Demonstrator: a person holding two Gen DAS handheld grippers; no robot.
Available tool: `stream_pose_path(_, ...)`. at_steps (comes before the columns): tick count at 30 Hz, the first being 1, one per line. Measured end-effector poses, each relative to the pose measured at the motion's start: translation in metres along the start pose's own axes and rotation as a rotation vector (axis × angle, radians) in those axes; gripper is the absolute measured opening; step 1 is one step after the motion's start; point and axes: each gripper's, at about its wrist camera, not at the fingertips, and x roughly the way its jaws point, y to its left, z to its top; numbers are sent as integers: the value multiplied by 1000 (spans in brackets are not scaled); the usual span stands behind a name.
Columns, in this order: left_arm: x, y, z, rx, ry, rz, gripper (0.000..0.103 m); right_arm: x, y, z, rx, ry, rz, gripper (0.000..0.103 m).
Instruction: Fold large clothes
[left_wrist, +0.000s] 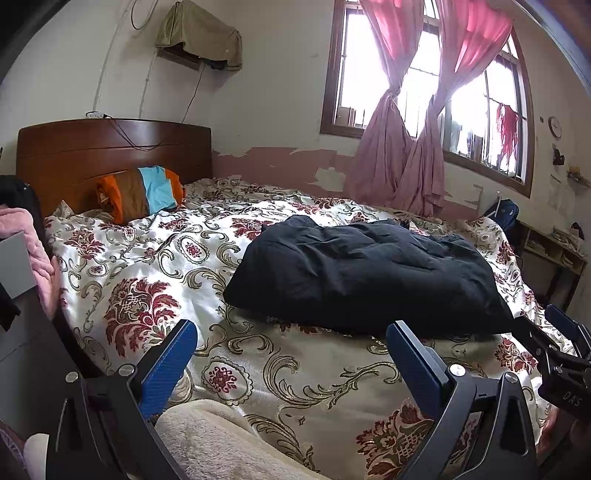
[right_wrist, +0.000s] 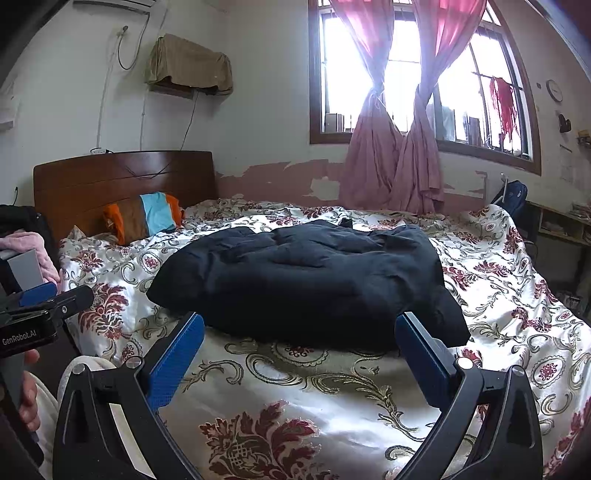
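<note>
A dark navy garment (left_wrist: 365, 273) lies folded into a thick, puffy rectangle in the middle of the bed; it also shows in the right wrist view (right_wrist: 306, 284). My left gripper (left_wrist: 291, 328) is open and empty, held just short of the garment's near edge, toward its left end. My right gripper (right_wrist: 299, 321) is open and empty, centred on the garment's near edge and a little above the bedspread. The right gripper also shows at the right edge of the left wrist view (left_wrist: 565, 343), and the left gripper at the left edge of the right wrist view (right_wrist: 40, 302).
The bed carries a white floral bedspread (right_wrist: 332, 398). A striped orange and blue pillow (left_wrist: 142, 194) leans on the wooden headboard (left_wrist: 110, 147). A cream fleece (left_wrist: 214, 443) lies at the near edge. Pink curtains (right_wrist: 391, 162) hang at the window behind. A low shelf (left_wrist: 550, 251) stands at the right.
</note>
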Motion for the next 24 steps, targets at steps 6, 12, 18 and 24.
stream_pose_path(6, 0, 0, 0, 2, -1, 0, 103, 0, 0, 0, 1, 0, 1, 101)
stream_pose_path(12, -1, -1, 0, -2, -2, 1, 103, 0, 1, -1, 1, 3, 2, 101)
stream_pose_path(18, 0, 0, 0, -1, -2, 1, 103, 2, 0, -2, 4, 10, 8, 101)
stream_pose_path(24, -1, -1, 0, -2, -3, 1, 103, 2, 0, -3, 3, 7, 6, 101)
